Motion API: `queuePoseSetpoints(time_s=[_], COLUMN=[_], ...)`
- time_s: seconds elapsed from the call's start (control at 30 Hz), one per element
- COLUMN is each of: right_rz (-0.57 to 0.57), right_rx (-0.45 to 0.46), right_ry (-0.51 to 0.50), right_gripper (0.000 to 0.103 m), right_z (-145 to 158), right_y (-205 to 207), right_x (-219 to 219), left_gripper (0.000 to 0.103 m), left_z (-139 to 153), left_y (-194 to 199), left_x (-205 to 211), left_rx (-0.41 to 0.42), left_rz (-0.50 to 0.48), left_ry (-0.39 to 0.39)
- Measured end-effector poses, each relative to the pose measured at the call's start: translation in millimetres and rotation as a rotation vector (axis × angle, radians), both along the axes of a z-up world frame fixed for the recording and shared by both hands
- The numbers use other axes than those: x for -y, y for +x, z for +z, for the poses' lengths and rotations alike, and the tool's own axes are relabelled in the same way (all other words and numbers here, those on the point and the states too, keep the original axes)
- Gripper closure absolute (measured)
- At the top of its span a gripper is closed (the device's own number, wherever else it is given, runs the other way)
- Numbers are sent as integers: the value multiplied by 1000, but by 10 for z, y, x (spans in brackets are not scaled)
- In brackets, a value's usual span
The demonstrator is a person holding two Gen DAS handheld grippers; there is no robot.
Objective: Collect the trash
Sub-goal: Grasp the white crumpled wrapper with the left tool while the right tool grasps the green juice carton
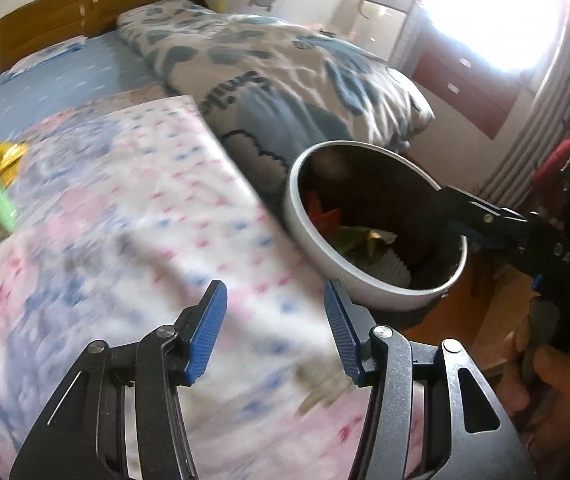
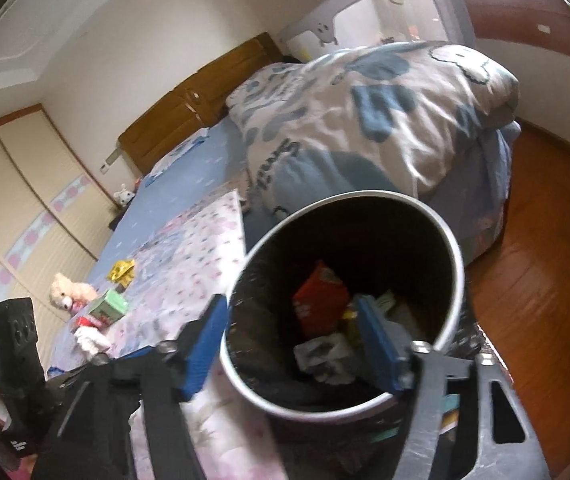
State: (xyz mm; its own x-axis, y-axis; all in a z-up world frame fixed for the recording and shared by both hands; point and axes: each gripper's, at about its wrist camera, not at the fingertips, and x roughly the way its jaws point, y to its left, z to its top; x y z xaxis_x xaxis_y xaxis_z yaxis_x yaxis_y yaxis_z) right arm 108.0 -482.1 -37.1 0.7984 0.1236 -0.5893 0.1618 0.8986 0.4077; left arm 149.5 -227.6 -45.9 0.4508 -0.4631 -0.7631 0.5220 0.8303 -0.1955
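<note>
Gaping left claw (image 1: 275, 330) over floral blanket (image 1: 133, 216), right claw (image 2: 291, 346) open straddling bin (image 2: 349, 300) rim.

So the bed (image 2: 189, 168) has a light blue sheet with a pink floral blanket (image 2: 189, 264) spread on it, a bunched blue-and-white duvet (image 2: 357, 120) beside that. Lying on top: a yellow wrapper (image 2: 121, 272), a green box (image 2: 109, 305), a teddy bear (image 2: 69, 291), and a white crumpled tissue (image 2: 89, 339).
</note>
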Motion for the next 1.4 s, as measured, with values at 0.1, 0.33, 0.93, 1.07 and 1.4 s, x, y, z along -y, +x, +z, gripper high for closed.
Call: queuePoseSetpoints(time_s=[0.1, 0.33, 0.93, 1.07, 1.4], right_rz=[27, 113, 340, 388, 472], right_rx=[14, 26, -23, -31, -70], right_ry=[-23, -25, -24, -30, -11], right_gripper=[28, 27, 26, 26, 26], right_z=[35, 12, -208, -235, -348], right_y=[-19, 41, 489, 660, 1130], right_x=[-190, -618, -1515, -1671, -1969], left_gripper=[52, 52, 45, 42, 43], left_z=[5, 17, -54, -102, -257], left_y=[-45, -111, 18, 185, 626], left_x=[-265, -844, -2071, -2278, -2400], left_rx=[2, 25, 29, 21, -2], left_rz=[47, 158, 458, 502, 471], left_ry=[-10, -16, -15, -4, 17])
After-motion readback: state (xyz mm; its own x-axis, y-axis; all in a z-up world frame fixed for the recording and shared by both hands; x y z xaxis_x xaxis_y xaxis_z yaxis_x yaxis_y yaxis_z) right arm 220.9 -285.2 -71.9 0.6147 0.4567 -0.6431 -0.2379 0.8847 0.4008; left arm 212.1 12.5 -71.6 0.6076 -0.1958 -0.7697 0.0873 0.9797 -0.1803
